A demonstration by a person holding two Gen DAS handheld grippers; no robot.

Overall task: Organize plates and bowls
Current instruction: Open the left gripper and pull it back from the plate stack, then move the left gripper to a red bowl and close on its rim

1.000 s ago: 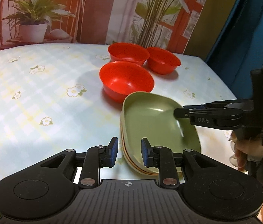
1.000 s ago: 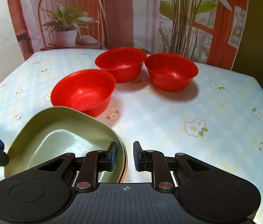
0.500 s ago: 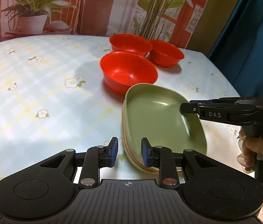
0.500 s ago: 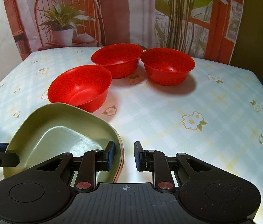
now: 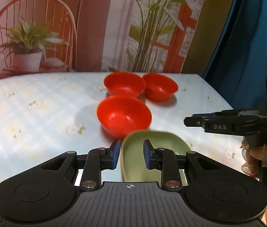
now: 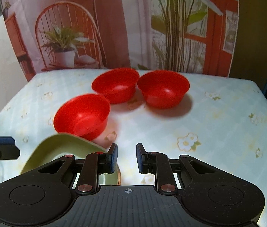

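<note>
My left gripper (image 5: 129, 156) is parted, empty, its fingers straddling the left rim of the green plates (image 5: 152, 141) (stacked; count unclear). My right gripper (image 6: 126, 158) is parted, empty, plates under its left finger. Three red bowls (image 6: 81, 116) sit beyond both.

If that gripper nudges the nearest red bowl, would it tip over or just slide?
The nearest red bowl probably slides rather than tips: it sits upright, wide and low. It looks like thin, light plastic, so a gentle push may move it easily across the smooth flowered tablecloth, possibly into the red bowl behind.
</note>
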